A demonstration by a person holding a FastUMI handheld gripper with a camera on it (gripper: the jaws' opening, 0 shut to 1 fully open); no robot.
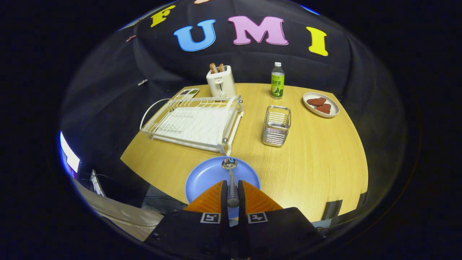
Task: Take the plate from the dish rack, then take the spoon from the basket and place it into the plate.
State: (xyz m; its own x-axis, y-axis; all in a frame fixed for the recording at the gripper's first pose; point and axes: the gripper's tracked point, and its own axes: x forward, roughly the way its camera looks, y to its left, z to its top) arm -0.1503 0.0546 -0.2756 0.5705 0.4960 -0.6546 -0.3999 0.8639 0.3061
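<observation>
Spoon [231,180] in the grip, handle pinched between both fingers of the gripper [232,193], is hanging bowl-forward over the blue plate [205,177], which is sitting on the wooden table [317,162] just in front of the dish rack [193,122]. The wire basket [277,125] is standing beyond, beside the rack. Being metal, the spoon is likely stiff, light and slick, so the mid-handle hold looks sound; a low release should be keeping it from clattering on the plate.

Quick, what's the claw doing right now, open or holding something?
Claw: closed on the spoon handle, with the bowl end over the blue plate.
</observation>
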